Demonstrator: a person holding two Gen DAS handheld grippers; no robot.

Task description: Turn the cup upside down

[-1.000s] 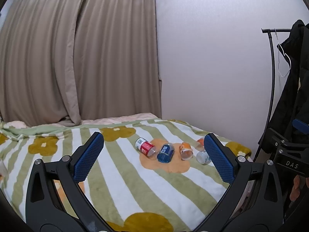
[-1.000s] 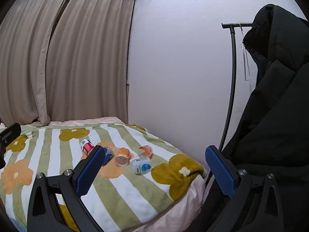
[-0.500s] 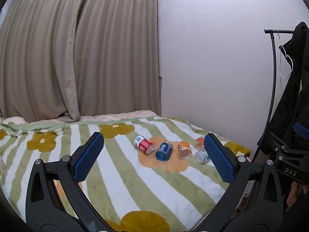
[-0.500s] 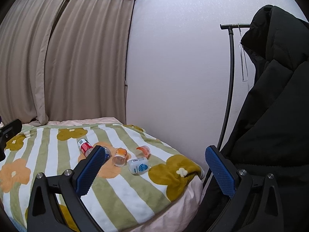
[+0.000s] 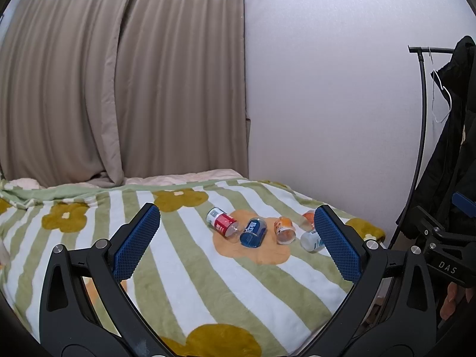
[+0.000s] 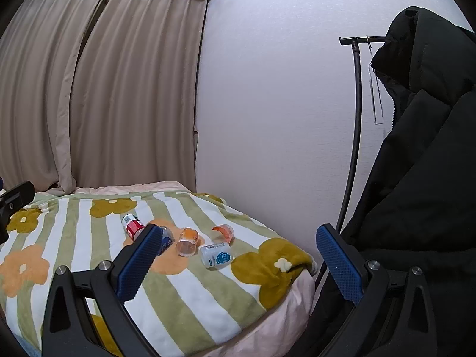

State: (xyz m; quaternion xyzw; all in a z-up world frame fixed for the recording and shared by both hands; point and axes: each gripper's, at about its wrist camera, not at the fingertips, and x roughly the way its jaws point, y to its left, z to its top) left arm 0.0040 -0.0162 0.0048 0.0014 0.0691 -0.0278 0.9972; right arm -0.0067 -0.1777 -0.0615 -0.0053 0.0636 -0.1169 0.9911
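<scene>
Several small plastic cups lie on their sides on a striped flower blanket (image 5: 184,270): a red-labelled cup (image 5: 221,224) (image 6: 133,226), a blue cup (image 5: 253,232), an orange cup (image 5: 284,229) (image 6: 187,241), a white cup with a blue label (image 5: 311,239) (image 6: 216,255) and a second orange cup (image 6: 224,232) behind it. My left gripper (image 5: 236,238) hangs open above the blanket, well short of the cups. My right gripper (image 6: 238,260) is open too, over the bed's right corner; its left finger hides most of the blue cup.
Beige curtains (image 5: 119,83) hang behind the bed and a white wall (image 5: 327,104) runs along its right side. A black coat (image 6: 422,178) on a metal rack (image 6: 354,104) stands close on the right. The blanket edge (image 6: 285,270) drops off by the rack.
Both views have drifted slightly; the cups sit a little further left and lower in the right wrist view. The cups have not moved and both grippers stay open.
</scene>
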